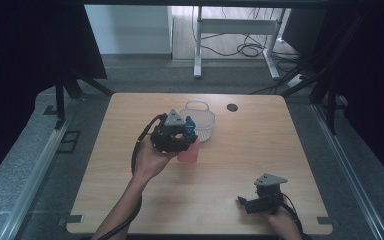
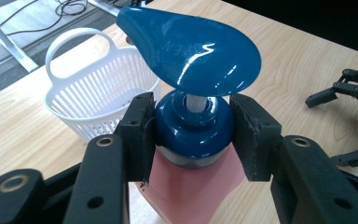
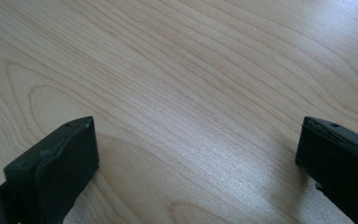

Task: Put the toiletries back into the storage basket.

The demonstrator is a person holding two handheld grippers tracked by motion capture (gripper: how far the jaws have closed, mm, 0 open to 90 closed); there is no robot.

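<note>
Your pink pump bottle [image 2: 191, 184] with its glossy blue pump head [image 2: 193, 51] stands upright, just beside the white basket [image 2: 93, 88].

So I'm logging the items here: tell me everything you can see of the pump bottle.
The pump bottle has a glossy blue pump head with raised lettering, a white stem, a rounded blue collar and a pink translucent body. It stands upright beside the white basket on the wooden table. The left tongs are shut on its collar, a pad on each side.
</note>
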